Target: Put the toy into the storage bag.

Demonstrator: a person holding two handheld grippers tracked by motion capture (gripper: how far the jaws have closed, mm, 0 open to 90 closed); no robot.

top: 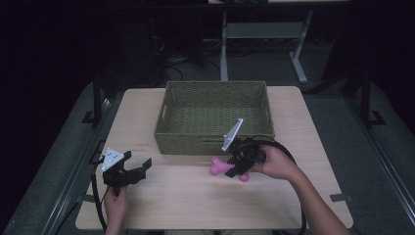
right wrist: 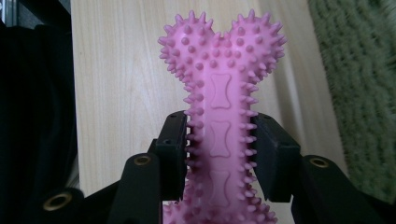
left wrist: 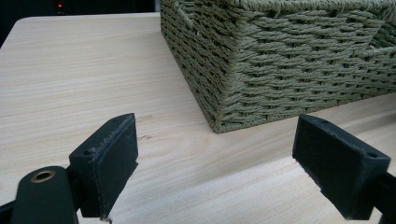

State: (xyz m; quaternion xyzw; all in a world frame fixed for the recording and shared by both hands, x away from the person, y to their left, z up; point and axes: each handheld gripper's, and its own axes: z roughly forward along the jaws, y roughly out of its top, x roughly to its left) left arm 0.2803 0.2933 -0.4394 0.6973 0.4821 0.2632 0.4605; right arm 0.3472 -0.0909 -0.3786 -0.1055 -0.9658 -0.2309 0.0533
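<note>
Clamped by its shaft in the right gripper (top: pixel 238 169), pink spiked bone toy (top: pixel 221 167) held just near of the woven basket (top: pixel 214 142), seemingly bound inside; left gripper (top: pixel 138 165) agape, idle at left.

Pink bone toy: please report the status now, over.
Right gripper shut on pink bone toy, by its shaft. Left gripper open, nothing between its jaws. Woven basket just beyond toy; nothing blocks it.

The basket (top: pixel 215 117) sits mid-table (top: pixel 171 205), the bone toy (top: pixel 221 167) seemingly just before it.
</note>
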